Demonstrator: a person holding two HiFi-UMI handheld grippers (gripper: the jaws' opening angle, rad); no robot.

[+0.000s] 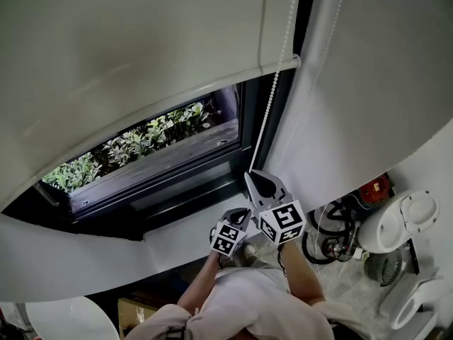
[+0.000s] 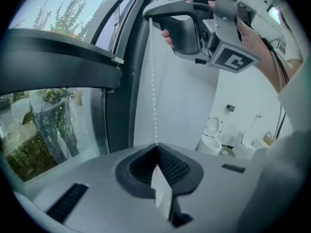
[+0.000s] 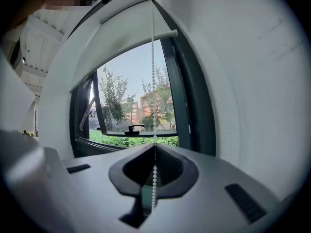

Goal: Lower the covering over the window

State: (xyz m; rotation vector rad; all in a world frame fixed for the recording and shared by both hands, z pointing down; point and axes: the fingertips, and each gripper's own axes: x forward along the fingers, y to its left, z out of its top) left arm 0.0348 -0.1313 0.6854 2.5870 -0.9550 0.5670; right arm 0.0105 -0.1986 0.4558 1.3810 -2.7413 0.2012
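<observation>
Pull step: left gripper and right gripper each had fingers pinching the bead chain beside the window; blind half down. Next probably needed regripping higher.

The person is holding the right gripper just above and ahead of the left gripper, with both forearms reaching forward from the body. Each gripper's jaws are pressing together on the bead chain, the right gripping higher than the left.
</observation>
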